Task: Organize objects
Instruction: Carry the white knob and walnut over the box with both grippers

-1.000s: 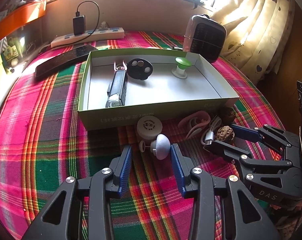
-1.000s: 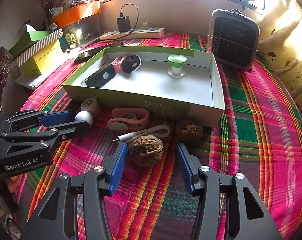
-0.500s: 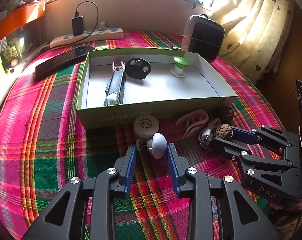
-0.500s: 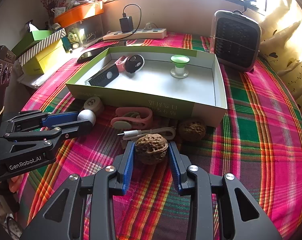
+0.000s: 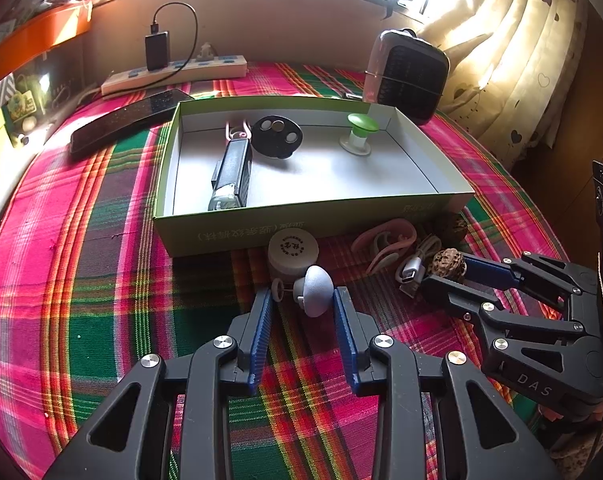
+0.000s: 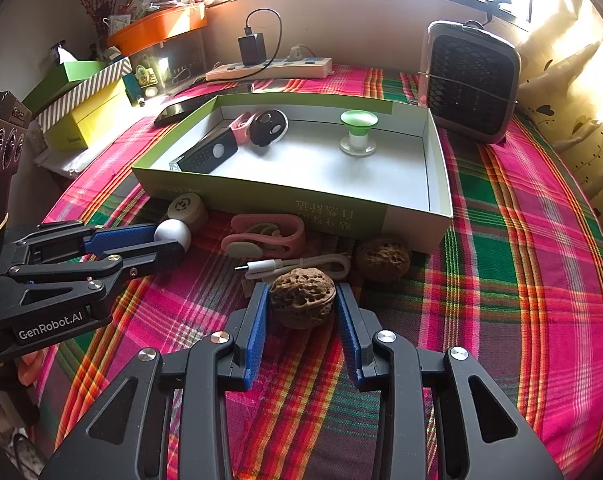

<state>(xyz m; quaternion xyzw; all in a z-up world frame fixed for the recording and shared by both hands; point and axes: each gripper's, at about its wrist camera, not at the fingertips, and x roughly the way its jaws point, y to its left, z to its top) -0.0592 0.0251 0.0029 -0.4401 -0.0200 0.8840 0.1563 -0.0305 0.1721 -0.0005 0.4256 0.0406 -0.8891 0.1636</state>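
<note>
A: Left gripper [image 5: 303,306]?
B: Jaws just narrowed around the small grey mushroom-shaped piece [image 5: 316,290]; right pad touching its cap, left pad at its thin stem end. Pinching it, low over the plaid cloth [image 5: 101,280] of the bench, just in front of the green box [image 5: 261,228].
A: Right gripper [image 6: 302,307]?
B: Jaws just drawn in too, both blue pads pressed against a walnut [image 6: 302,297]. Also in front of the green box, nearer its right corner.
A: Still lying outside the box?
B: Round white lid [image 5: 292,250] touching the box's front wall, right behind the grey piece. Pink clip [image 6: 266,236] and white cable [image 6: 297,267] between the box and the gripped walnut. Second walnut [image 6: 383,258] close against the box's right front corner.
A: Inside the box?
B: Black remote [image 5: 231,174] along the left wall, dark round disc [image 5: 276,137] at the back beside it, green-topped knob [image 5: 359,134] upright toward the back right corner.
A: Behind the box?
B: Power strip [image 5: 173,76] with a plugged charger, dark phone [image 5: 125,118] to the back left, small heater [image 6: 469,82] to the back right.
</note>
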